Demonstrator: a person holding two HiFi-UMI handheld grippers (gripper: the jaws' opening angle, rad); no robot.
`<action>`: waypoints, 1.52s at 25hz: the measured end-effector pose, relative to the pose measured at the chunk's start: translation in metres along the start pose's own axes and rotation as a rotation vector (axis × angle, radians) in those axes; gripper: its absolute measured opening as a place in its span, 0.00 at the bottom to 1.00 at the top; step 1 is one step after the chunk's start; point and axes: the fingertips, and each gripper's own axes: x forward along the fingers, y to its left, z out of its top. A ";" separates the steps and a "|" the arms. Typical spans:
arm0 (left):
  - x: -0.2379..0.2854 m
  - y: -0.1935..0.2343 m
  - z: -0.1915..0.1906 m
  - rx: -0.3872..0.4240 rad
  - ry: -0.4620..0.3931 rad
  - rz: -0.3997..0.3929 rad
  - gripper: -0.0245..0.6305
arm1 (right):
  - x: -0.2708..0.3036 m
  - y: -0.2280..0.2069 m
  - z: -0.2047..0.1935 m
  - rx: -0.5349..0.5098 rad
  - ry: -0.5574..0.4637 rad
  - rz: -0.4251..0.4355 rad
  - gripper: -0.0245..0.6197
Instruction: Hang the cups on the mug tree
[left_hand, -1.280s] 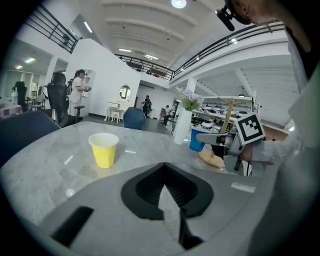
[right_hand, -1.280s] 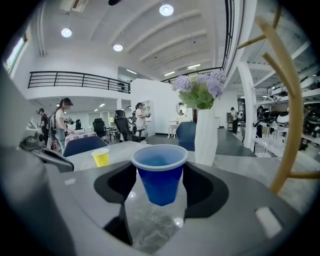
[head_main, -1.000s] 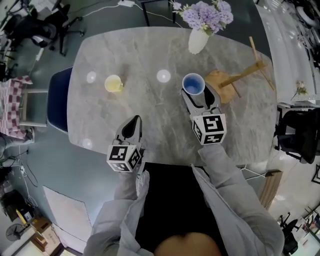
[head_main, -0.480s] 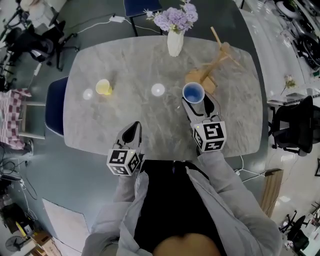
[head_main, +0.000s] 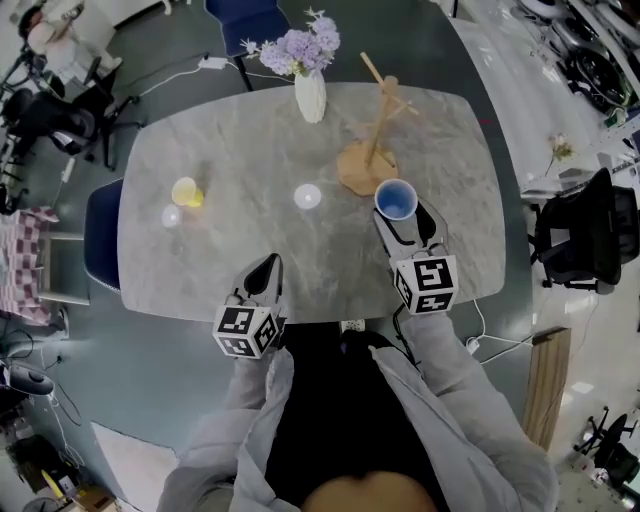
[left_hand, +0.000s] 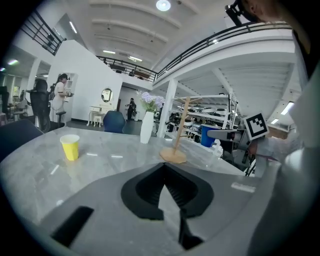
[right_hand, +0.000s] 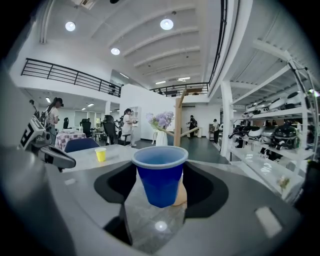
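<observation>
- Upper right of centre in the head view, the blue cup (head_main: 396, 198) sits upright, clamped by the right gripper (head_main: 402, 216), just beside the mug tree (head_main: 372, 150) at its lower right.
- Its post stands straight beyond the cup in the right gripper view, so this hand is nearer.
- Lower left, the left gripper (head_main: 262, 272), jaws together and empty, is well apart from the yellow cup (head_main: 186, 191).

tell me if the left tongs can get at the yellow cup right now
Probably yes: only bare table lies between the left tongs and the yellow cup. The tongs are empty but shut, so they must open first.
</observation>
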 end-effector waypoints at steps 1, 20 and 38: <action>0.003 -0.004 0.001 0.004 0.002 -0.010 0.04 | -0.004 -0.007 -0.002 -0.004 0.002 -0.012 0.51; 0.054 -0.033 0.034 0.079 0.028 -0.153 0.04 | 0.007 -0.134 0.031 -0.296 0.059 -0.195 0.51; 0.044 0.019 0.025 0.030 0.049 -0.080 0.04 | 0.115 -0.149 0.081 -1.277 0.195 -0.152 0.51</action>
